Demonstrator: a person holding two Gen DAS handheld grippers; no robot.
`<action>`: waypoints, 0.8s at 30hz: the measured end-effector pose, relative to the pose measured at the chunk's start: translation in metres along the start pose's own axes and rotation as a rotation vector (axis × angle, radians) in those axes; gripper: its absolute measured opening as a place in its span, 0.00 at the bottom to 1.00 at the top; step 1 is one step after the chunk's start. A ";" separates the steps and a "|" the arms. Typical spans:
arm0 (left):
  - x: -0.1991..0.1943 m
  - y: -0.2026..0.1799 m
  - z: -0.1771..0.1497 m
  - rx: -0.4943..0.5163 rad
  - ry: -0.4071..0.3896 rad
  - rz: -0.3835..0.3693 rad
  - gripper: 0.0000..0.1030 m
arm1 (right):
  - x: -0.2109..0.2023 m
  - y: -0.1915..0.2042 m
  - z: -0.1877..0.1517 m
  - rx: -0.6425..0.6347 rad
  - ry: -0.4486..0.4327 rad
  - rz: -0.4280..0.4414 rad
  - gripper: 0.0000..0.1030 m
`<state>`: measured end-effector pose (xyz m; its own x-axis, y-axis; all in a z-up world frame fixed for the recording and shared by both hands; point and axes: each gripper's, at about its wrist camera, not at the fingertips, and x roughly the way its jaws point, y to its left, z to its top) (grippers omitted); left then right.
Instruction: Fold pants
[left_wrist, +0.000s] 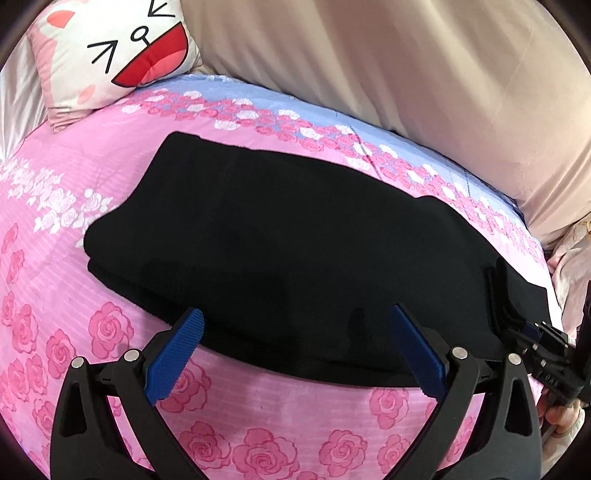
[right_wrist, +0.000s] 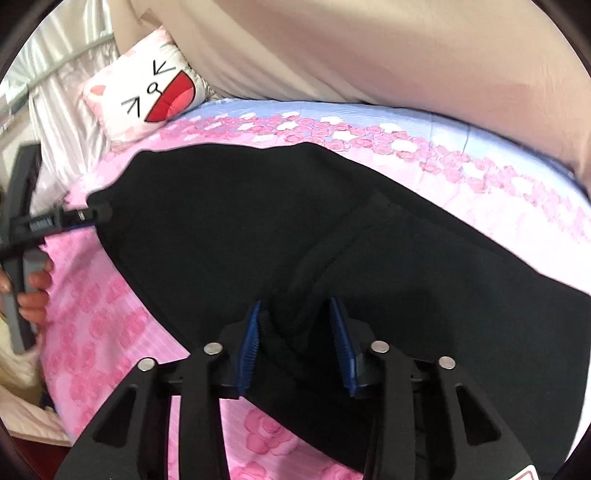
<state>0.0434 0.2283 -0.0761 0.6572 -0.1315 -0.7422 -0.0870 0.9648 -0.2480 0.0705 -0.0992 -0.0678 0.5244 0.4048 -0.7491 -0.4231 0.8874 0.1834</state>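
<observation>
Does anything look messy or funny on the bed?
Nothing is spilled or broken. The black pants lie folded on the rose-print sheet, slightly crooked. A fold bunches up between the right gripper fingers. The cat pillow leans in the corner.

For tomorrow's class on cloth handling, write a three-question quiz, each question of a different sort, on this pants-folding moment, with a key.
1. True or false: the left gripper is clamped on the black pants.
2. Multiple choice: what lies at the far left corner of the pink rose bedsheet? A) a cat-face pillow B) a laundry basket C) a folded towel
3. Short answer: what sits between the right gripper's blue pads?

Key
1. False: its jaws stand wide apart at the near edge of the pants.
2. A, the cat-face pillow.
3. A bunched fold of the pants.
</observation>
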 end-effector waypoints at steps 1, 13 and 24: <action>0.000 0.000 -0.001 -0.001 0.002 -0.001 0.95 | -0.001 -0.006 0.002 0.032 -0.003 0.035 0.14; -0.006 0.019 0.003 -0.103 -0.002 -0.038 0.95 | 0.037 0.031 0.034 -0.010 0.001 0.058 0.16; -0.002 0.093 0.017 -0.384 -0.042 0.081 0.95 | -0.036 0.020 0.005 0.031 -0.188 0.063 0.64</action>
<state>0.0468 0.3223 -0.0877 0.6661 -0.0412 -0.7448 -0.4082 0.8156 -0.4101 0.0470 -0.0947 -0.0342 0.6278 0.4912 -0.6038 -0.4376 0.8642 0.2481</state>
